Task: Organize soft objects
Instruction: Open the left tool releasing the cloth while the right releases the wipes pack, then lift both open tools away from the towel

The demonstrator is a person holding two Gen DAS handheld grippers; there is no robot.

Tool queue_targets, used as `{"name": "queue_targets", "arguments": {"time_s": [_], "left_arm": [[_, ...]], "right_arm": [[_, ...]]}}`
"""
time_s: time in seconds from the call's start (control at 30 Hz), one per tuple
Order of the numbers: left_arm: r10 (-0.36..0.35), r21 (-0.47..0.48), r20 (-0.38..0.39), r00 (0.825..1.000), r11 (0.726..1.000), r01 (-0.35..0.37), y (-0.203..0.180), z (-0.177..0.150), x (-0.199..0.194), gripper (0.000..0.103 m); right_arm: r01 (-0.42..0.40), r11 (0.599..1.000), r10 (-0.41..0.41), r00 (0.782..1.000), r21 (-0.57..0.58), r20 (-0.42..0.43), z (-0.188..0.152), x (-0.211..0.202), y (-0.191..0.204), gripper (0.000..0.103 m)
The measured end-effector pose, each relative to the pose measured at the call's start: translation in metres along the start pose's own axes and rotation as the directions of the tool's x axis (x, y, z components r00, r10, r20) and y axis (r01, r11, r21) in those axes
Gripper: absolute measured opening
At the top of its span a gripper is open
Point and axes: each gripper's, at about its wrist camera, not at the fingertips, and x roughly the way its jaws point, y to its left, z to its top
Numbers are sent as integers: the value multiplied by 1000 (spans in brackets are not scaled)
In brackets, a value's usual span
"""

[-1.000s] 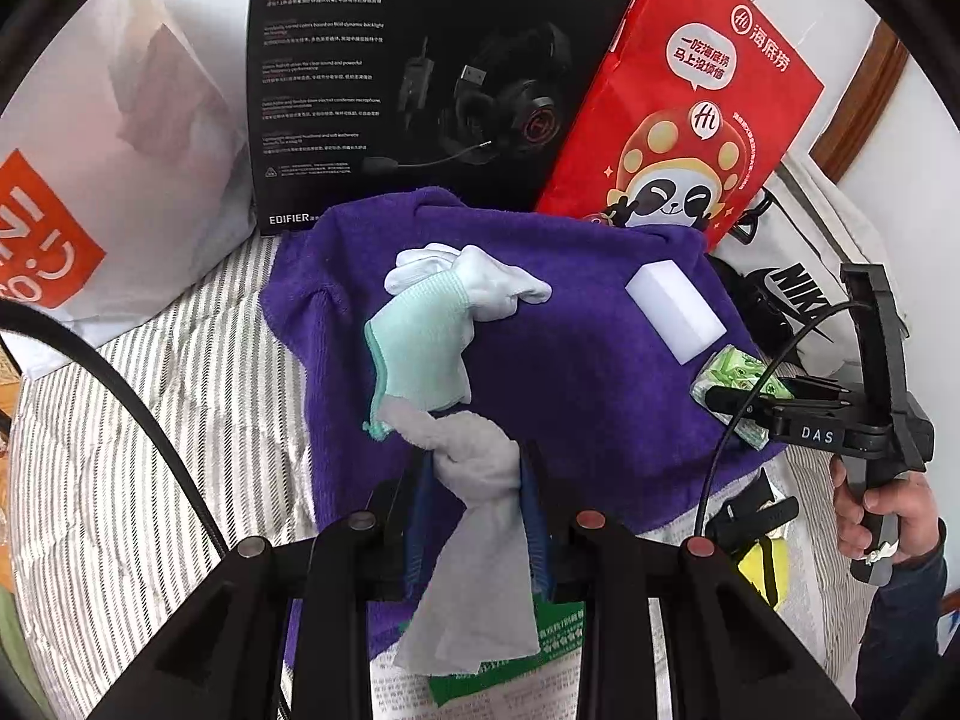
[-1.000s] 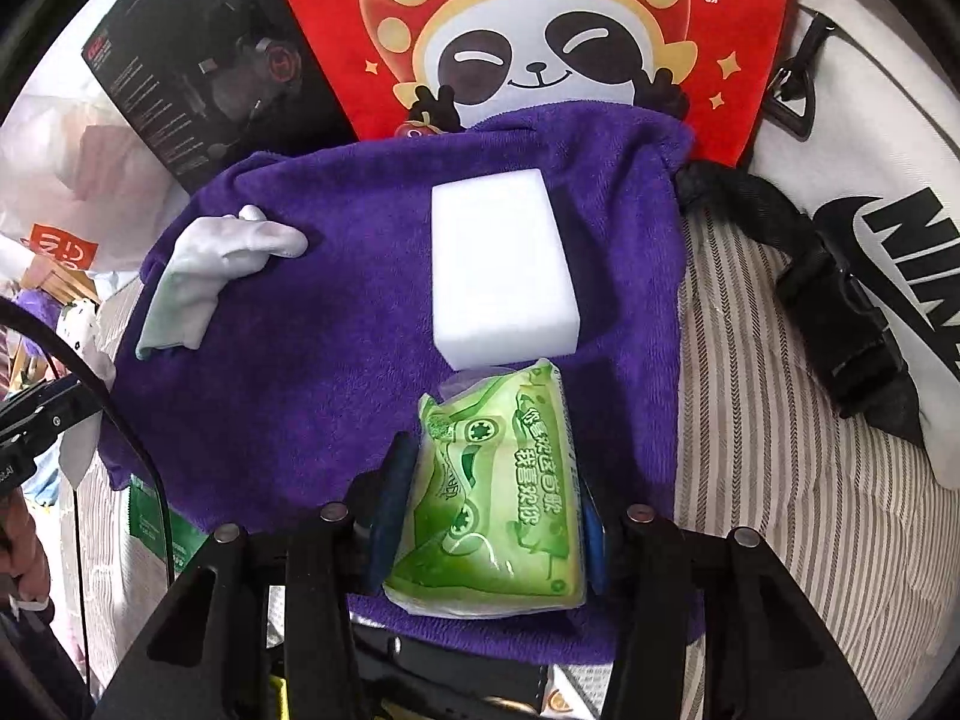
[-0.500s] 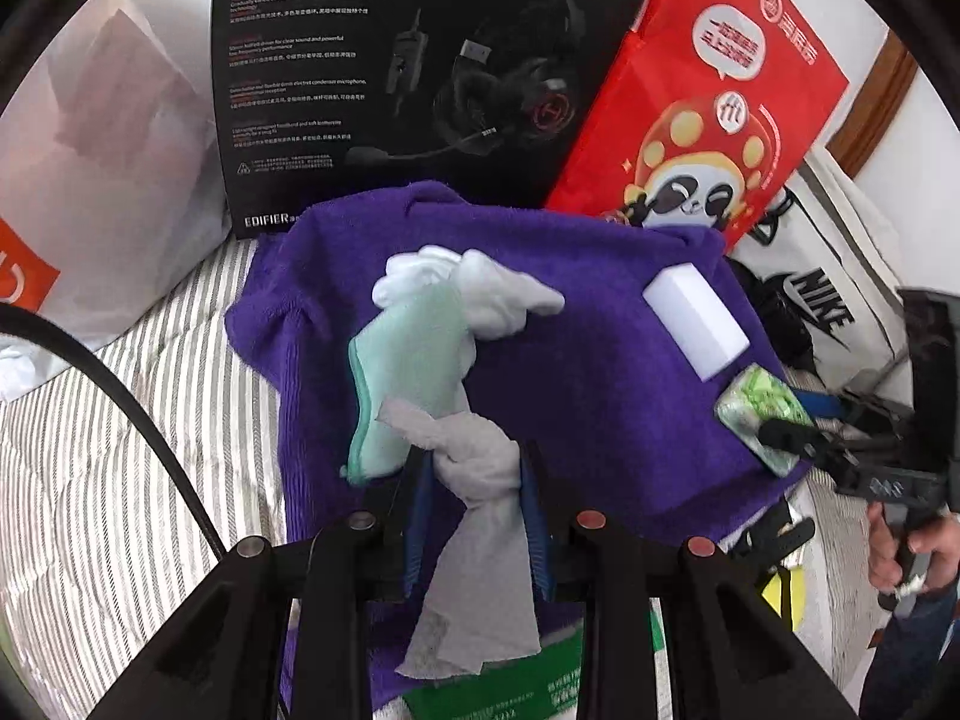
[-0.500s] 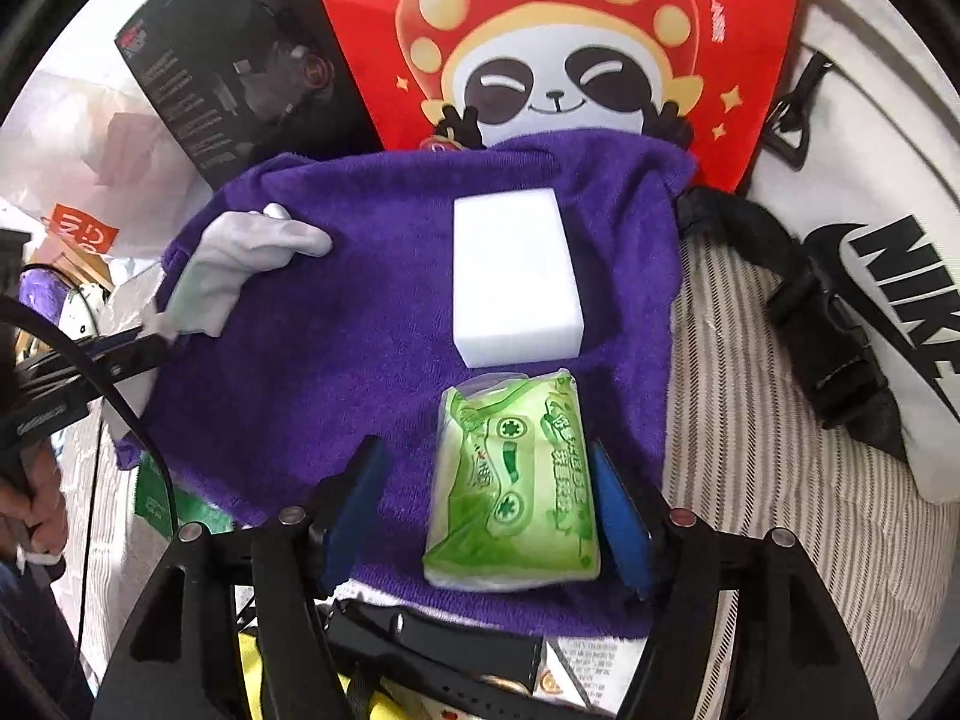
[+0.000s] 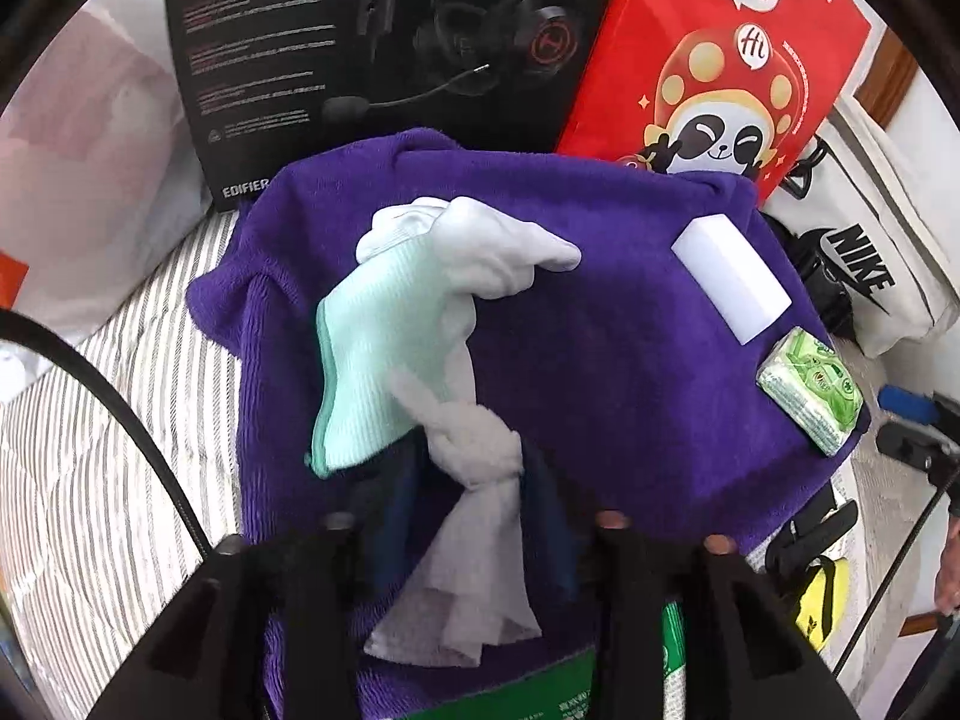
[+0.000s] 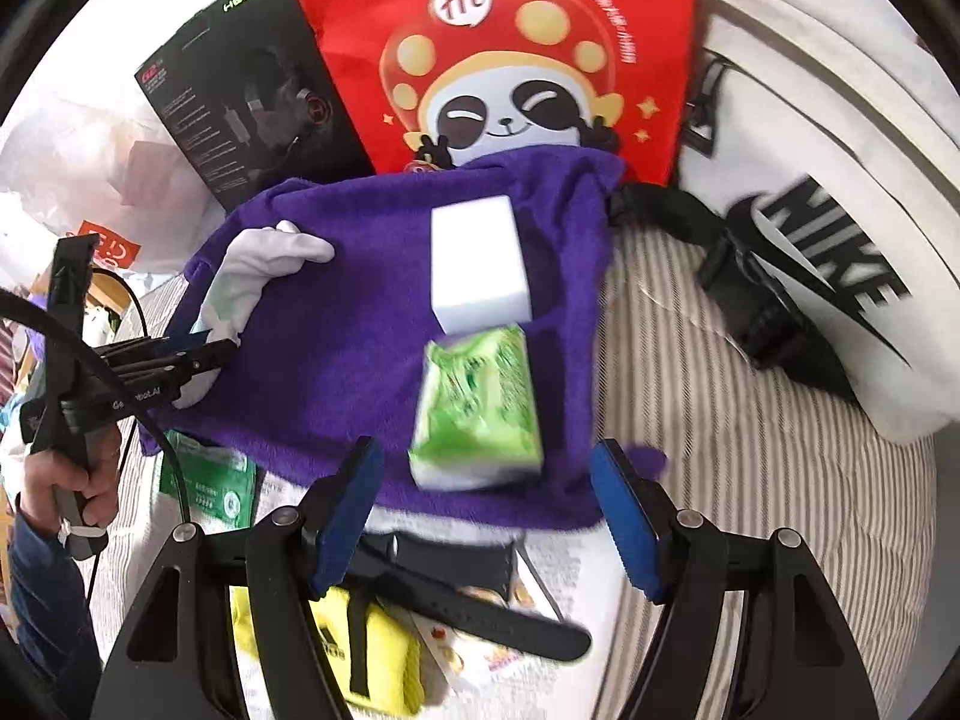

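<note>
Nearest, the left gripper has its jaws opening around a knotted grey rag on the purple towel. The right gripper hangs spread, empty, over the green tissue pack. Beyond lie a glove and white sponge, then a red bag.

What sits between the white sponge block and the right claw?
The green tissue pack lies on the purple towel, between the sponge block and the open right claw; right wrist view.

On the towel: glove left, sponge right, tissue pack just before the sponge; boxes behind.
</note>
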Motion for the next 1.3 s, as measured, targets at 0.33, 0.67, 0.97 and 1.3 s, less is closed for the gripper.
{"name": "queue_targets", "arguments": {"time_s": [0.33, 0.67, 0.97, 1.3], "left_arm": [[-18, -24, 42, 999, 1000, 19, -4, -14, -40, 77], [-15, -19, 52, 999, 1000, 16, -5, -44, -70, 77], [-6, -51, 52, 999, 999, 8, 13, -91, -89, 77], [-40, -127, 29, 999, 991, 43, 27, -140, -91, 77]], "right_arm": [[-24, 999, 25, 1000, 26, -15, -50, -18, -5, 72], [-119, 993, 119, 990, 3, -76, -93, -10, 37, 72], [-97, 995, 97, 989, 7, -115, -110, 9, 64, 72], [-108, 993, 111, 992, 45, -56, -101, 21, 47, 50]]}}
